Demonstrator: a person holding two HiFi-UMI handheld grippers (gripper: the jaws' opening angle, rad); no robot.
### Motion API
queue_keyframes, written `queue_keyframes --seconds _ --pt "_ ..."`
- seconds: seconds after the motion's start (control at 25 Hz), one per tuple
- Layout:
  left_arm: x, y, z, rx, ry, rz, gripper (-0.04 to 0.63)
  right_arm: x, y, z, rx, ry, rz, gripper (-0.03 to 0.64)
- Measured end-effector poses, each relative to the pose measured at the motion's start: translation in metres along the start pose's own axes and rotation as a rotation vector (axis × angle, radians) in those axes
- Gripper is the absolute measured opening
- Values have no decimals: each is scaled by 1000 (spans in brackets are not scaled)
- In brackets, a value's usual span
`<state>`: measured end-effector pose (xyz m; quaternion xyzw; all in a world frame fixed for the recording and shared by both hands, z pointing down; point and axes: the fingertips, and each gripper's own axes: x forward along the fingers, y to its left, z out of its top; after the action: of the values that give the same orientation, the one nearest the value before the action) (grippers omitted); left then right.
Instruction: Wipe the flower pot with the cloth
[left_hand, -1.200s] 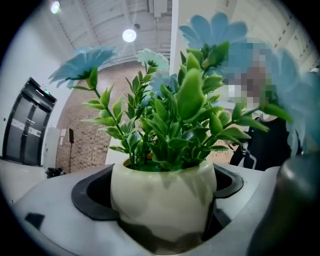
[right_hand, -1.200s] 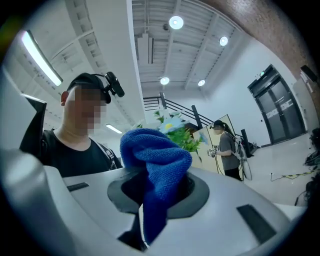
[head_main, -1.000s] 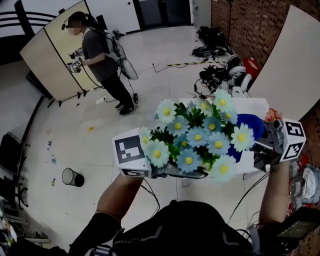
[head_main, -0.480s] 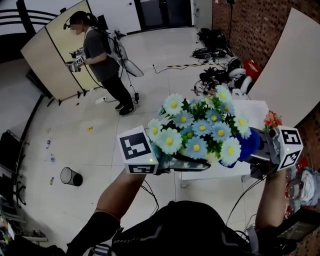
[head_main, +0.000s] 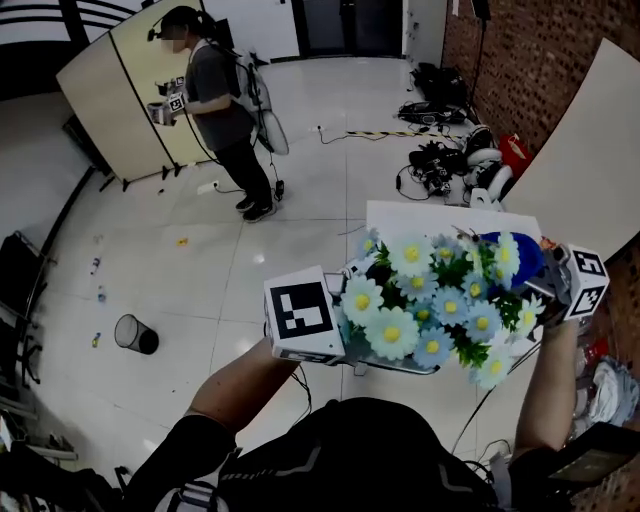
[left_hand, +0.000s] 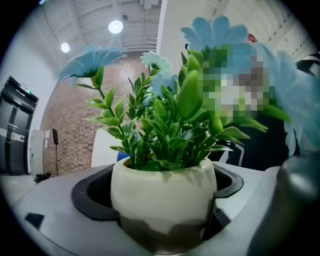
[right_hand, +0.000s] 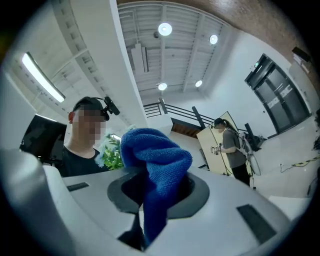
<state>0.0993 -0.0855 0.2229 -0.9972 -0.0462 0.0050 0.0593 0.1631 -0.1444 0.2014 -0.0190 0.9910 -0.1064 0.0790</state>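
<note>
The cream flower pot (left_hand: 162, 192) with green leaves and pale blue daisies (head_main: 440, 305) is held up in the air. My left gripper (left_hand: 161, 222) is shut on the pot's lower body. In the head view the blooms hide the pot, and the left gripper (head_main: 385, 362) reaches under them from the left. A blue cloth (right_hand: 156, 162) is bunched upright in my right gripper (right_hand: 150, 212), which is shut on it. From above, the cloth (head_main: 512, 255) sits against the bouquet's right rear, next to the right gripper (head_main: 545, 290). I cannot tell whether cloth and pot touch.
A white table (head_main: 420, 218) stands just beyond the flowers. Another person (head_main: 220, 95) with grippers stands at a beige folding screen (head_main: 105, 95). Cables and gear (head_main: 445, 160) lie by the brick wall (head_main: 520, 50). A small bin (head_main: 135, 333) stands on the floor at left.
The left gripper and the pot have shifted right and lower in the head view. The right gripper with the cloth stays at the bouquet's right side, now closer behind the blooms.
</note>
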Motion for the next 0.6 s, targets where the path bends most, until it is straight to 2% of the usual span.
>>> queue_keyframes --seconds 0.2,0.32,0.48,0.6 --pt "-5 -3 7 -12 8 -50 557 41 -15 8 65 46 183 71" --pt "-11 -6 10 10 11 -72 557 60 -13 3 58 75 292 70" --pt "-11 -1 14 14 16 -65 557 65 -7 3 73 94 414 71" --pt "7 -2 -2 20 22 -31 557 39 -2 -15 108 102 466 69"
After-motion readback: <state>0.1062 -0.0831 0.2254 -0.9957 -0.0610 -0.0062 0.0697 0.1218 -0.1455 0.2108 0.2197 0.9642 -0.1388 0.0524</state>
